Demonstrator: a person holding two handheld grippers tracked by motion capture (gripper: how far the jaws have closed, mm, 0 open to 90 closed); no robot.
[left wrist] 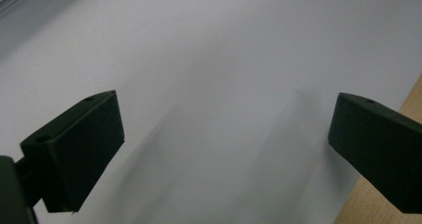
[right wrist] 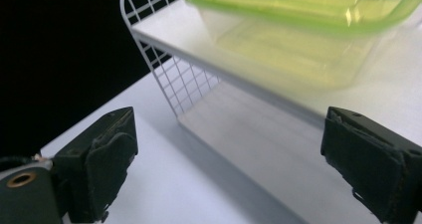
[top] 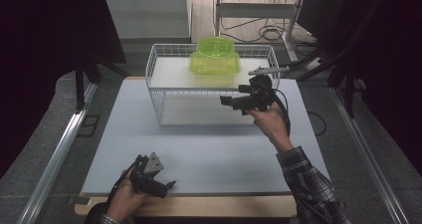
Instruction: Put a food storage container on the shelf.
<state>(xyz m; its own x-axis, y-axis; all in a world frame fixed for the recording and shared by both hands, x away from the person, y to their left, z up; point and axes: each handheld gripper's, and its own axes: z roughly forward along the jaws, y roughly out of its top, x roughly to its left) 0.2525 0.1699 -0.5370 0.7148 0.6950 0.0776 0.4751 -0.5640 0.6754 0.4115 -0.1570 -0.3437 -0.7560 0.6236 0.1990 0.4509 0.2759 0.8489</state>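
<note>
container (top: 215, 57) on top shelf (top: 169, 74) of wire rack (top: 158, 102), table (top: 199, 149) far end.
</note>
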